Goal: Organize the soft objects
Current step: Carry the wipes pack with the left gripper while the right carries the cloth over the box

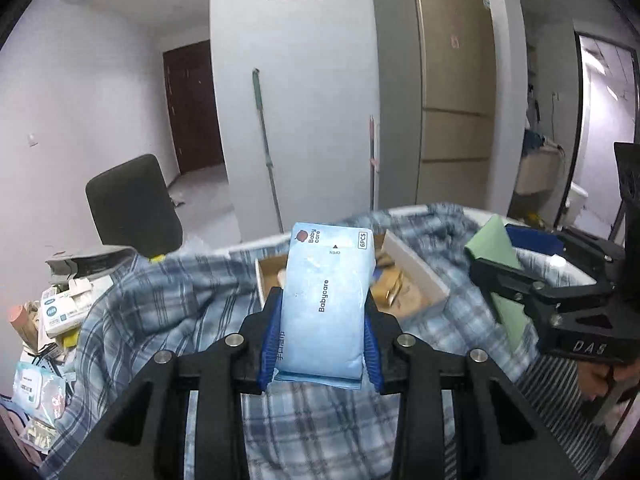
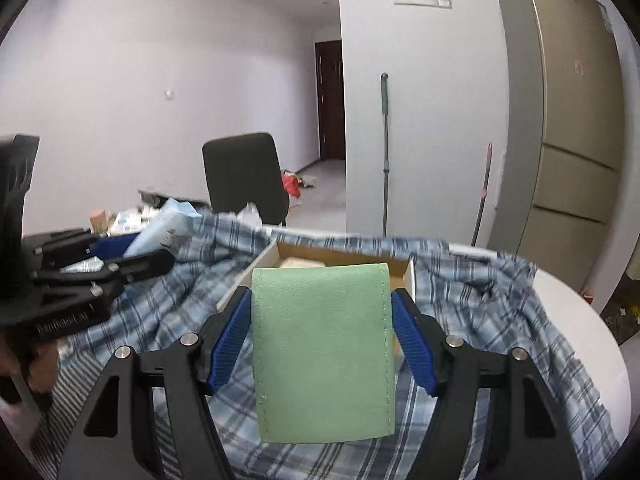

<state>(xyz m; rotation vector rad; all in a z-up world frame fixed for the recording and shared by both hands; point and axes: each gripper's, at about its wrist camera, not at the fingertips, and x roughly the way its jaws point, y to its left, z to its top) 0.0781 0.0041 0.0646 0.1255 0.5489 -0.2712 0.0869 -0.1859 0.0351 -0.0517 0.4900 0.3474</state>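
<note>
My left gripper (image 1: 322, 320) is shut on a light blue Babycare tissue pack (image 1: 332, 264), its blue pads pressing both long sides. The pack stands lifted above the plaid cloth, in front of an open cardboard box (image 1: 416, 264). My right gripper (image 2: 322, 296) is shut on a flat green stitched pouch (image 2: 322, 352), held above the cloth just before the same box (image 2: 340, 258). In the left wrist view the green pouch (image 1: 490, 244) shows at the right in the black fingers. In the right wrist view the blue pack (image 2: 164, 224) shows at the left.
A blue plaid cloth (image 1: 172, 300) covers the round white table (image 2: 592, 320). Several packets and boxes are piled at the left (image 1: 60, 312). A black chair (image 2: 244, 176) stands beyond the table. A mop (image 2: 385, 152) leans on the wall beside a tall fridge (image 2: 568, 120).
</note>
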